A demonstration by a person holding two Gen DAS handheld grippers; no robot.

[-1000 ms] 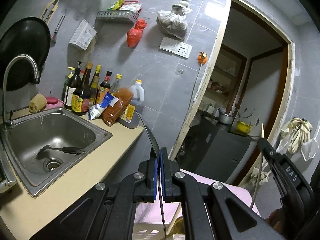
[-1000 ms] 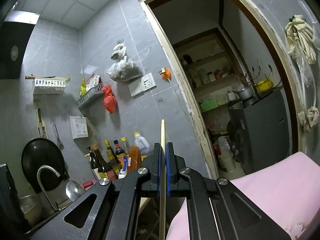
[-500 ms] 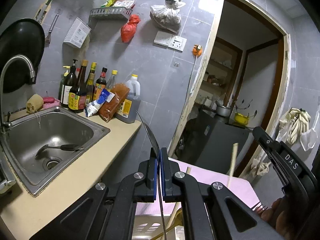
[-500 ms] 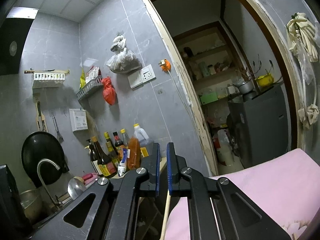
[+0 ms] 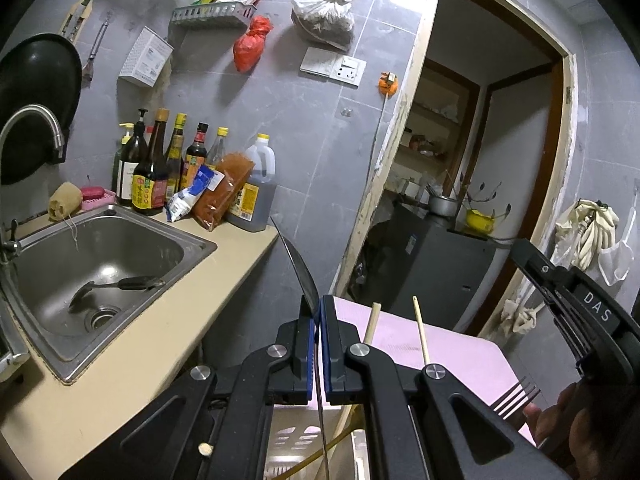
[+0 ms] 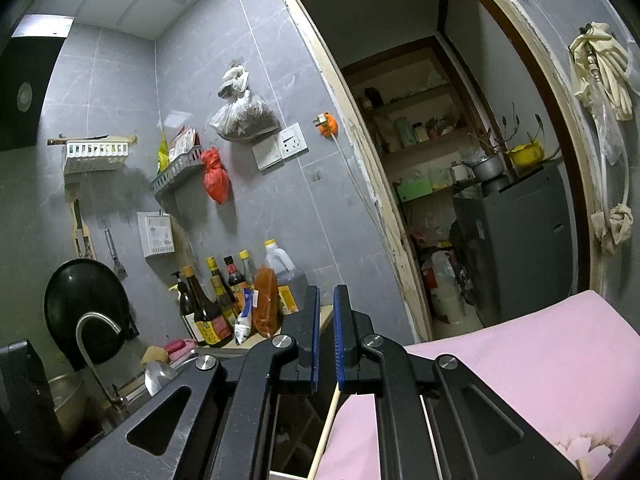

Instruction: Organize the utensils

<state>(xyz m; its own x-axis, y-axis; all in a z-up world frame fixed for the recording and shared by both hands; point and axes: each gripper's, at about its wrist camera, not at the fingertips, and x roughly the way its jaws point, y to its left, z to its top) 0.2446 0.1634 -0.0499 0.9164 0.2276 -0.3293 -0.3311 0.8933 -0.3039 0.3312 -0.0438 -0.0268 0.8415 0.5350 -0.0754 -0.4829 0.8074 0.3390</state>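
My left gripper (image 5: 319,312) is shut on a knife (image 5: 301,268), whose dark blade points up and away. Below it stands a white slotted utensil holder (image 5: 288,440). Two wooden chopsticks (image 5: 420,330) stick up from the holder just right of the gripper. A fork (image 5: 516,396) stands at the lower right. My right gripper (image 6: 326,312) is open and empty; a chopstick (image 6: 326,428) hangs below its jaws, free of the pads. The right gripper also shows in the left wrist view (image 5: 560,292) at the right.
A steel sink (image 5: 48,320) with a ladle (image 5: 116,286) in it sits left in the beige counter (image 5: 132,364). Sauce bottles (image 5: 160,172) line the grey tiled wall. A pink surface (image 6: 520,360) lies under the holder. A doorway (image 6: 460,160) opens to the right.
My right gripper has opened and let go of the chopstick, which has dropped down into the holder. My left gripper still holds the knife.
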